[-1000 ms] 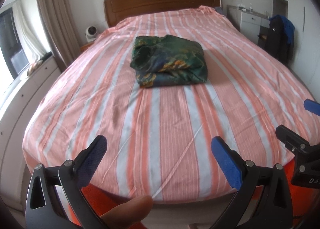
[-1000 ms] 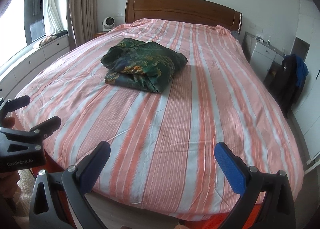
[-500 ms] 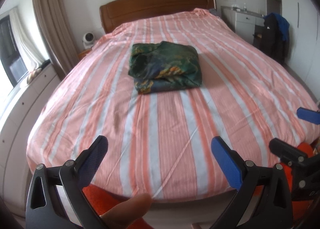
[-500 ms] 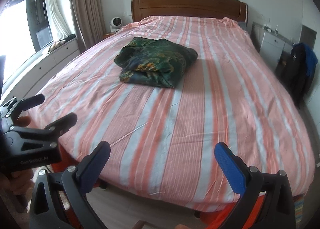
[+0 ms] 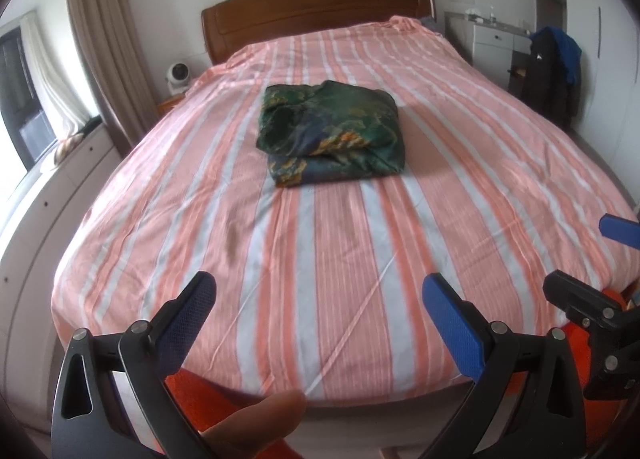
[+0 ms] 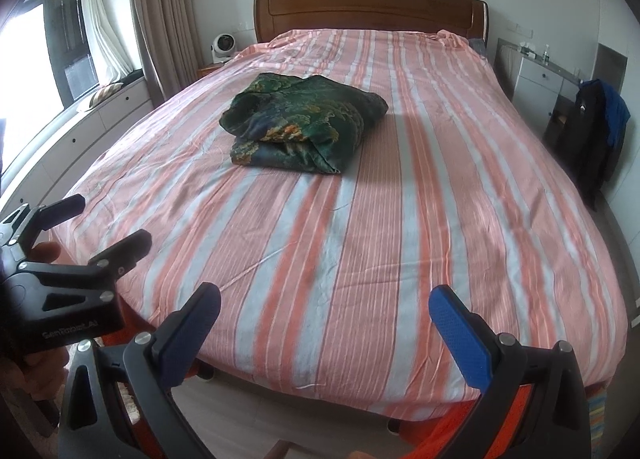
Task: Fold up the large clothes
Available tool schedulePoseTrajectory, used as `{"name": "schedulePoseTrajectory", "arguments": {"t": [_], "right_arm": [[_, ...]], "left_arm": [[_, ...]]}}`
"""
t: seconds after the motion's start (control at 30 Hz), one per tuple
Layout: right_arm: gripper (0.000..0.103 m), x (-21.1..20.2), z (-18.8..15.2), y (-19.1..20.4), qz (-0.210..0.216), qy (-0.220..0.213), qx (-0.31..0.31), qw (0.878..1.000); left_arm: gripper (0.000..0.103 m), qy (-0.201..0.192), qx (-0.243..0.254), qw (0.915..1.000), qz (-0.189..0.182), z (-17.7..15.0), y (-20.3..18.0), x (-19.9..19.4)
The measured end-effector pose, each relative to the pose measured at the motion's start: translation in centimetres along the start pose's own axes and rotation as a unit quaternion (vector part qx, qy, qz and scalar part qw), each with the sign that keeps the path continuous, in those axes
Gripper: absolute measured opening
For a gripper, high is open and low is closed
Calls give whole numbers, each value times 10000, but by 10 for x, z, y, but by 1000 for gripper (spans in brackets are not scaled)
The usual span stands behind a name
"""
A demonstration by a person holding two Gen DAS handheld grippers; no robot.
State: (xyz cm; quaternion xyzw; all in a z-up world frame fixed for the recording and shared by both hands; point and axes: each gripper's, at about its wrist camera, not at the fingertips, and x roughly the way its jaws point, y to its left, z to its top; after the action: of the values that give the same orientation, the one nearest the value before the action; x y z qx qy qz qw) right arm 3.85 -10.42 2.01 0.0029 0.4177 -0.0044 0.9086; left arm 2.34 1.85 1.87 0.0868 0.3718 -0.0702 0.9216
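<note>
Garment: green patterned garment (image 5: 332, 131), with orange and blue print, lies folded in a thick bundle on the middle of the bed (image 5: 500, 163), toward the headboard (image 5: 316, 19).
Writing: pale lettering on the body of the left gripper, seen at the lower left of the right wrist view; too blurred to read with certainty.
Left gripper (image 5: 318, 305): jaws spread wide, blue pads bare, nothing between them; it hovers at the foot of the bed, well apart from the garment. A fingertip shows below it.
Right gripper (image 6: 324, 307): jaws spread wide, holding nothing, also at the foot end.
Bedding: pink, orange and pale blue striped sheet, lightly wrinkled.
Surroundings: small white fan (image 6: 223, 47) beside the headboard; beige curtain (image 6: 160, 11) by the window; white dresser (image 6: 536, 79); dark jacket with blue cloth (image 6: 600, 127) hanging at the right.
</note>
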Motion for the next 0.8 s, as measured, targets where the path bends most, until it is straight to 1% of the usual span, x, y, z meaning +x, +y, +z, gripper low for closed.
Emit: {"name": "schedulePoseTrajectory", "arguments": {"t": [0.17,0.33,0.4,0.57,0.8], "right_arm": [[103,-10,6,3,140,-216,24,9997],[103,-12,21,6,-147,-405,-114,9990],[103,-13,25,8,-196,-452,-155,9987],[103,-10,23,9,-351,-395,-167,9985],[103,-7,19,-4,-567,-277,59,9980]], "left_arm": [[103,-35,-14,10000,39,7,-2,-1],[103,-226,-34,9997,42,14,-5,-8],[103,-265,-24,9996,76,14,-6,-9],[103,-199,3,9997,125,12,-7,-3],[103,-219,-81,9995,221,14,-5,-4]]}}
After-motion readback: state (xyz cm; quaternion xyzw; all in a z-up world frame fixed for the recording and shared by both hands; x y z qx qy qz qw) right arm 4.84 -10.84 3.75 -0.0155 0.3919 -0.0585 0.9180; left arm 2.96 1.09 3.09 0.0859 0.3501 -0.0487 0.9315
